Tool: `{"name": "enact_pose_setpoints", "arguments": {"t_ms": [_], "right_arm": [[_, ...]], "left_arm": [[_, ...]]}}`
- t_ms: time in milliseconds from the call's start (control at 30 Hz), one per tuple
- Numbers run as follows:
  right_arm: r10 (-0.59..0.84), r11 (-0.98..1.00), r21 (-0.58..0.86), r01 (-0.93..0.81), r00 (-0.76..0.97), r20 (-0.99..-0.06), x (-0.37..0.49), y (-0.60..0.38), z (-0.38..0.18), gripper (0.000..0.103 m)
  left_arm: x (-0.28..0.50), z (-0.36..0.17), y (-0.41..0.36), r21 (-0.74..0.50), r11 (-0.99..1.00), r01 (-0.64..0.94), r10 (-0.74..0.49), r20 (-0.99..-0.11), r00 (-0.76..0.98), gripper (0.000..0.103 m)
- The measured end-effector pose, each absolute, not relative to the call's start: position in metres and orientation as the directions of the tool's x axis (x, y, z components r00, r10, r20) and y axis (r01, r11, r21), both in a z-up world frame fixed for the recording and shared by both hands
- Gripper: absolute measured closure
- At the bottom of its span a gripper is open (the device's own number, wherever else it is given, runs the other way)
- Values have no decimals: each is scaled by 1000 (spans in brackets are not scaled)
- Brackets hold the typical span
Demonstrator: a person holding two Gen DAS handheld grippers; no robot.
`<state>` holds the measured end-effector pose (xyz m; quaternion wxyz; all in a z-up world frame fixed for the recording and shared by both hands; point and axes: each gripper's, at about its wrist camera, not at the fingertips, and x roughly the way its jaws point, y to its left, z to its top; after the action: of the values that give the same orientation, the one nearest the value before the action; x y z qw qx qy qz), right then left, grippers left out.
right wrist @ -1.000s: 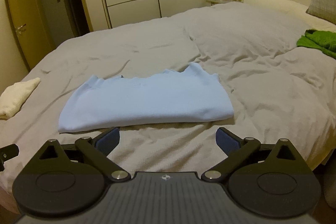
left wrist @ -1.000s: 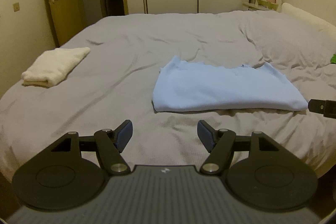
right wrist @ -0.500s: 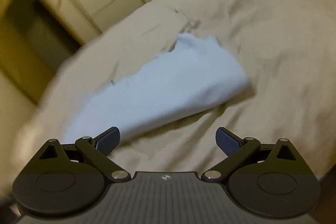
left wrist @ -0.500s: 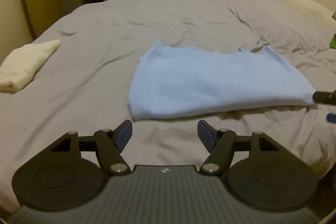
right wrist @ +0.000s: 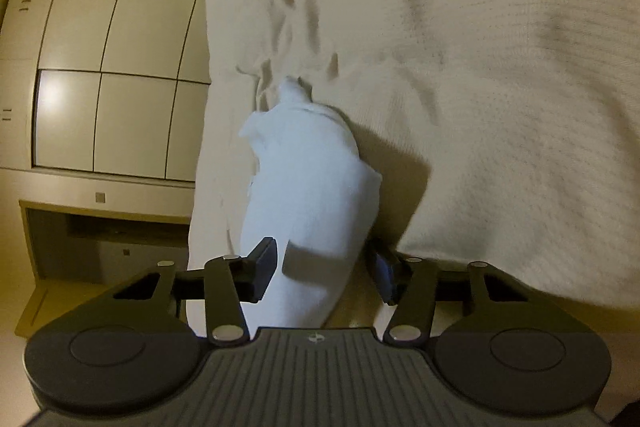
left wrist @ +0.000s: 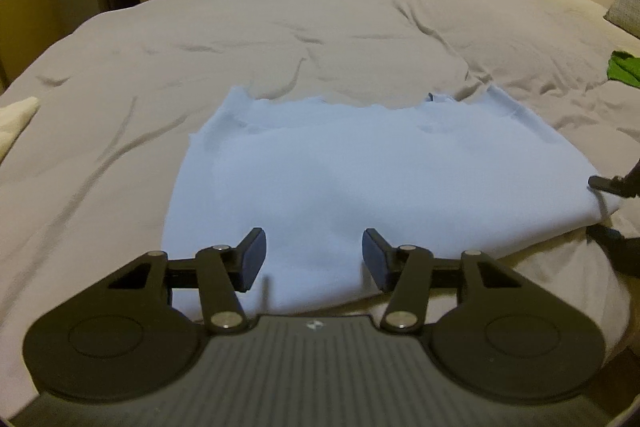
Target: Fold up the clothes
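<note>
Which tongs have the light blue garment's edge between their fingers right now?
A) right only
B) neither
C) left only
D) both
A: in the right wrist view the right tongs, rolled sideways, straddle the end of the light blue garment with fingers open on either side of it. The left tongs hover open above the garment's near edge, nothing between their fingers.
</note>
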<state>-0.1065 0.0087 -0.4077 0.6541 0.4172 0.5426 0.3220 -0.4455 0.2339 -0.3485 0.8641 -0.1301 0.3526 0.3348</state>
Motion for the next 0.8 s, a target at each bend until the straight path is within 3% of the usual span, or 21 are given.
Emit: {"name": "enact_pose_setpoints", "arguments": {"t_ms": [100,167,333,400,467,567,600,700,800], "right_arm": [[859,478,878,0,211,-467,-104,18,-404,60],[830,535,844,-48,216,-514,-104,25,-398,76],[743,666,713,-220,281,-608,-117,42,-364,83],[688,725,561,-399,375,-622,-140,62,-332,85],[667,728,362,-583,477,-572,-174,85,-298,86],[711,624,86,-777,518,-475,-233,129,-266,86],[731,569,-6,-823,509,-454,-255,144,-262,86],[777,360,-261,-896,442,-447,-321,185,-281,85],[753,151,-386,-910,359,-551,-367,214,-325,76]], "left_arm": [[-440,-366,249,-13,741,-671,456,-725,517,53],[-437,-375,256,-22,747,-665,439,-734,518,51],[-447,-365,265,-58,762,-645,416,-720,556,53],[-459,-359,276,-103,747,-657,404,-714,572,54],[-474,-353,287,-163,731,-663,384,-705,597,56],[-500,-345,302,-275,712,-646,328,-683,653,71],[-508,-343,307,-302,705,-642,316,-676,666,72],[-526,-342,315,-353,678,-644,302,-665,683,72],[-540,-346,320,-404,645,-649,284,-662,694,72]]}}
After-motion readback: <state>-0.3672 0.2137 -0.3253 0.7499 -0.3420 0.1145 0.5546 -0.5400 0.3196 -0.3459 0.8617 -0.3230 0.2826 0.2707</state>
